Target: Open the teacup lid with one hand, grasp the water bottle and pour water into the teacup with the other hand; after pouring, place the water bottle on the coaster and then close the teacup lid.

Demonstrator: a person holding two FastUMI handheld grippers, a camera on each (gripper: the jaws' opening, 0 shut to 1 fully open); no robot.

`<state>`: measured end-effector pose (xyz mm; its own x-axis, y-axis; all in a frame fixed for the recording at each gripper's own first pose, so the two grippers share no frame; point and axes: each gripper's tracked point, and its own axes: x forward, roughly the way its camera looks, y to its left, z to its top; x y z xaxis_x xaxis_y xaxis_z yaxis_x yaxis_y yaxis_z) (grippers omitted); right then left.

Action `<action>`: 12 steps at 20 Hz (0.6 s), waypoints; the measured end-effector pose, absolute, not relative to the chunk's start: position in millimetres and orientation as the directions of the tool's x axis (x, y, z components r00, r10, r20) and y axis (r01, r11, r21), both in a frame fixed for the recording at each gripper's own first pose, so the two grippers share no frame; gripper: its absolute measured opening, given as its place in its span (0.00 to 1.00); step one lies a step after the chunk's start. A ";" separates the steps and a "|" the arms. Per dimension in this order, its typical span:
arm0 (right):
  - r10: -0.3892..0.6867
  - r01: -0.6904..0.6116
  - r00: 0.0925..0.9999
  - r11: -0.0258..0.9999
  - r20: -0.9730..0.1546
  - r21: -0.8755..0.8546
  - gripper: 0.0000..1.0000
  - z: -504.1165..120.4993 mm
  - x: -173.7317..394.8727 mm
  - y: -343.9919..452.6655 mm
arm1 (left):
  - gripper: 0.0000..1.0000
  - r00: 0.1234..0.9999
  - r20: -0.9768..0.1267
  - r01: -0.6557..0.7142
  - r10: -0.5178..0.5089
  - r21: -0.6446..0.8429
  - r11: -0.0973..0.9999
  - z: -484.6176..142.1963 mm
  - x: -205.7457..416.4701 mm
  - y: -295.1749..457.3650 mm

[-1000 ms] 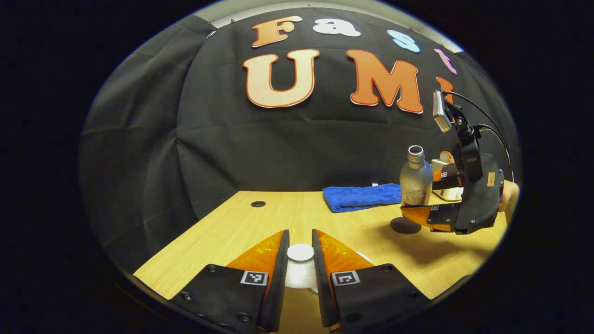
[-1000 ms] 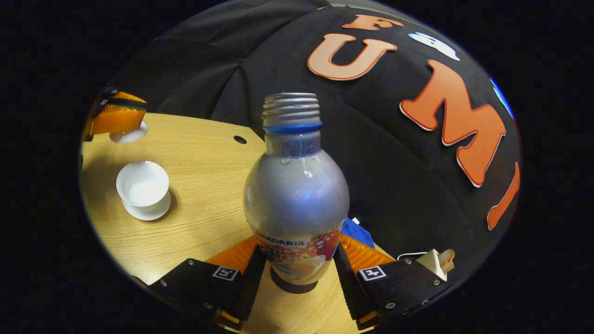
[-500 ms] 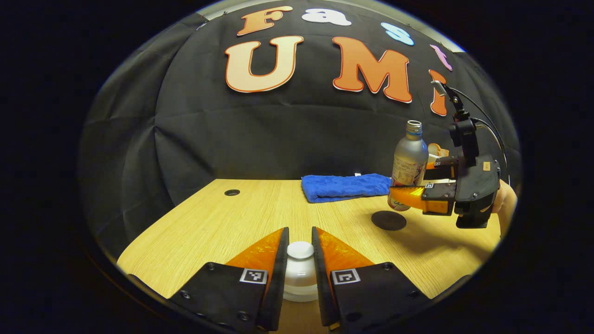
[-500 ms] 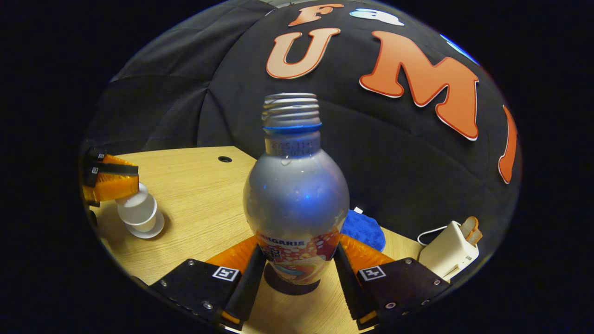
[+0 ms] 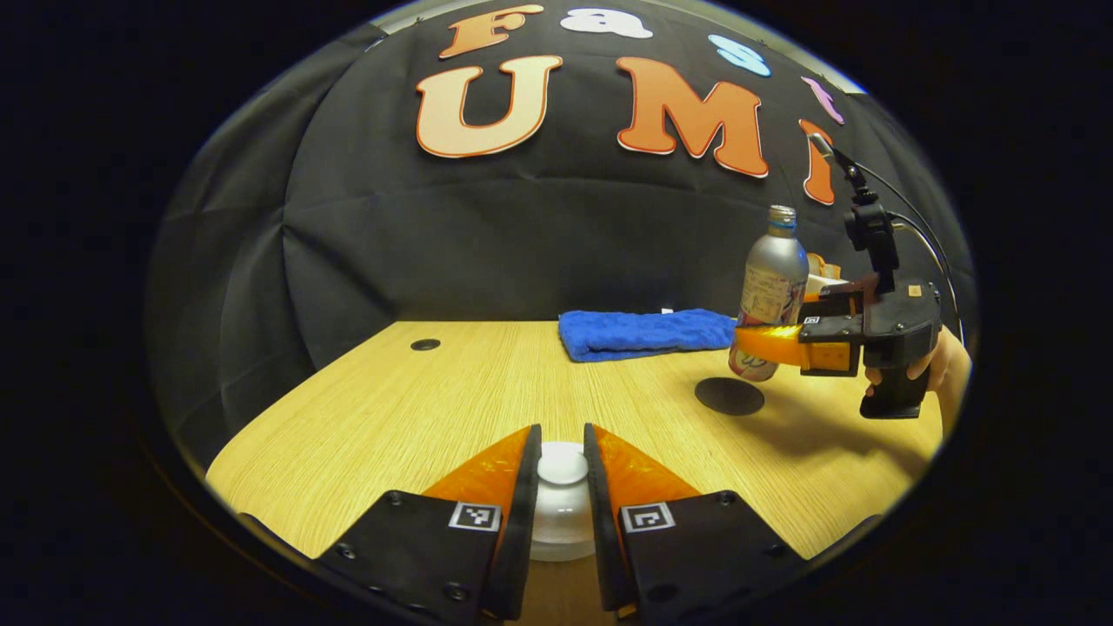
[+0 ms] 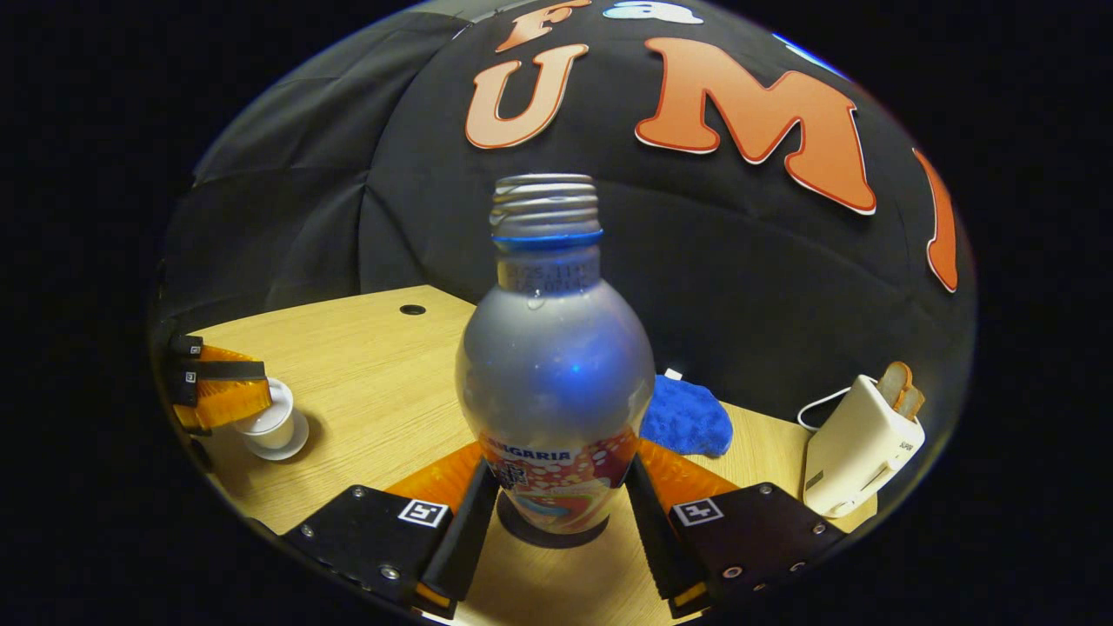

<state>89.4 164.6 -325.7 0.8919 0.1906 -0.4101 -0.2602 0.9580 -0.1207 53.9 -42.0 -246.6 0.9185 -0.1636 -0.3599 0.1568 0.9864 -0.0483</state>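
Note:
My right gripper (image 6: 556,487) is shut on the silver water bottle (image 6: 555,365), which has no cap and stands nearly upright. The dark round coaster (image 6: 543,535) lies right under its base; I cannot tell whether they touch. In the left gripper view the bottle (image 5: 773,278) and the right gripper (image 5: 758,343) hang at the far right, by the coaster (image 5: 729,396). My left gripper (image 5: 562,435) is shut on the knob of the white lid (image 5: 563,465). In the right gripper view the left gripper (image 6: 222,396) holds the lid low over the white teacup (image 6: 271,422) on its saucer.
A folded blue towel (image 5: 648,333) lies at the back of the wooden table (image 5: 417,409), behind the coaster. A white toaster (image 6: 861,448) with bread in it stands at the right. A small round hole (image 5: 424,344) sits near the table's back left.
The left gripper has brought the lid down to the teacup. The right gripper has swung the bottle away from the cup and lowered it over the coaster.

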 end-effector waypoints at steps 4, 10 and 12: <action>0.195 -0.245 0.894 0.966 -0.404 -0.077 0.79 -326.3 91.6 166.5 | 0.38 0.920 -0.359 0.156 -0.159 -0.037 0.987 -245.2 51.3 -39.8; 0.175 -0.219 0.893 0.974 -0.414 -0.060 0.78 -335.5 96.7 166.2 | 0.67 0.929 -0.338 0.147 -0.149 -0.032 0.989 -237.1 53.8 -39.4; 0.174 -0.211 0.891 0.977 -0.420 -0.044 0.79 -340.2 99.7 165.0 | 0.75 0.940 -0.308 0.141 -0.143 -0.029 0.990 -228.8 56.1 -36.8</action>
